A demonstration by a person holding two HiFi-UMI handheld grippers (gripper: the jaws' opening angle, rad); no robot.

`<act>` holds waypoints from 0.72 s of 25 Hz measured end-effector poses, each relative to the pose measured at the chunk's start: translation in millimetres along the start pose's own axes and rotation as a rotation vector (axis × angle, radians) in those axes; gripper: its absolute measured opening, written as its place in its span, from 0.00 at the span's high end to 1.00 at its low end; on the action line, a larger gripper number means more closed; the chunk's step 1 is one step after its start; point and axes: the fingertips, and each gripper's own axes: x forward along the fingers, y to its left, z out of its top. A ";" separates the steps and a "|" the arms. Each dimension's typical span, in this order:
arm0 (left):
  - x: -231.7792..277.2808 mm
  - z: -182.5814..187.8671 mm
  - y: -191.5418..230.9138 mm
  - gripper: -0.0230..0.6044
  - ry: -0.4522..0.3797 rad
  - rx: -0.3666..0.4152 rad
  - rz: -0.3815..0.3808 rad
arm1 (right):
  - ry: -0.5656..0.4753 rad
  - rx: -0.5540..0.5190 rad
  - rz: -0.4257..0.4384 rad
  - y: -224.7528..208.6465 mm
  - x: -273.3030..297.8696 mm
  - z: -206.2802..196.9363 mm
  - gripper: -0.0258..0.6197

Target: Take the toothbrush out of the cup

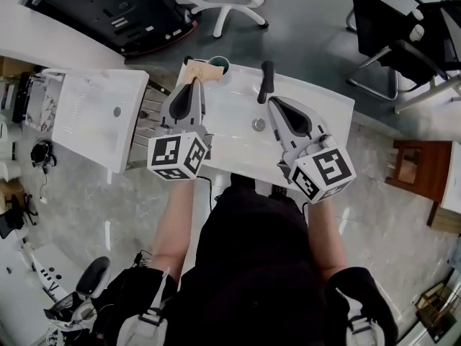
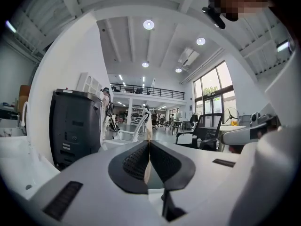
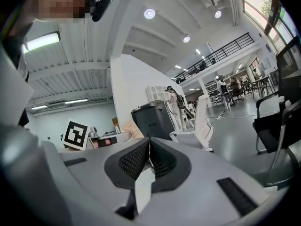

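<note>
Extraction of the toothbrush (image 1: 201, 71) is judged to be the step in hand. At the left, the left gripper (image 2: 149, 149) is being held nearly level above the white sink counter (image 1: 234, 143). Its jaws are being pressed together on a thin tan strip, which is being read as the toothbrush handle. In the head view the tan piece is being shown at that gripper's tips, at 9 o'clock of the teal cup (image 1: 220, 65) and just beside its rim. Whether its lower end is clear of the rim cannot be told. At 3 o'clock of the cup the black faucet (image 1: 265, 83) is being seen, with the drain (image 1: 258, 124) at its 6 o'clock. Further right, the right gripper (image 3: 149, 155) is being held over the counter with its jaws closed on nothing, apart from the cup. For the next move, a firm pinch is being called for while the handle is carried straight up until the rim is cleared. It is then to be carried away toward 9 o'clock, so that the cup is not tipped. Steadying by the right gripper is being left as an option.
</note>
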 end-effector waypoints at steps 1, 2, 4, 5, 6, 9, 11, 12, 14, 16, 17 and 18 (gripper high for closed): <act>-7.4 0.6 -7.9 0.93 -0.006 0.002 0.009 | -0.003 0.001 0.011 -1.5 -8.3 -1.0 0.91; -15.2 1.0 -15.7 0.93 -0.011 0.004 0.018 | -0.006 0.000 0.024 -2.7 -16.5 -2.3 0.91; -31.2 -0.5 -31.0 0.93 -0.016 0.001 0.030 | -0.008 -0.001 0.046 -2.9 -32.5 -5.9 0.91; -39.2 -2.2 -38.1 0.93 -0.014 -0.005 0.033 | -0.008 -0.003 0.057 -1.9 -39.9 -7.7 0.91; -47.5 -3.9 -44.5 0.93 -0.010 -0.014 0.035 | -0.007 -0.005 0.069 -0.1 -46.7 -9.3 0.91; -72.7 -7.0 -59.1 0.94 -0.006 -0.040 0.050 | -0.005 -0.015 0.110 7.8 -64.3 -12.1 0.91; -89.8 -8.9 -66.7 0.94 -0.012 -0.059 0.066 | 0.006 -0.019 0.127 12.4 -74.6 -14.3 0.91; -98.5 -11.0 -70.2 0.94 -0.014 -0.072 0.075 | 0.013 -0.020 0.134 14.8 -79.7 -16.1 0.91; -115.4 -18.0 -76.7 0.94 -0.010 -0.105 0.090 | 0.026 -0.027 0.153 20.7 -89.8 -21.0 0.91; -129.1 -24.9 -82.4 0.94 -0.001 -0.140 0.100 | 0.034 -0.040 0.181 27.0 -98.1 -24.2 0.91; -134.8 -27.2 -85.0 0.94 0.000 -0.158 0.104 | 0.034 -0.049 0.197 29.9 -101.4 -24.3 0.91; -140.0 -28.7 -87.2 0.94 -0.002 -0.180 0.107 | 0.033 -0.056 0.211 32.5 -104.3 -24.0 0.91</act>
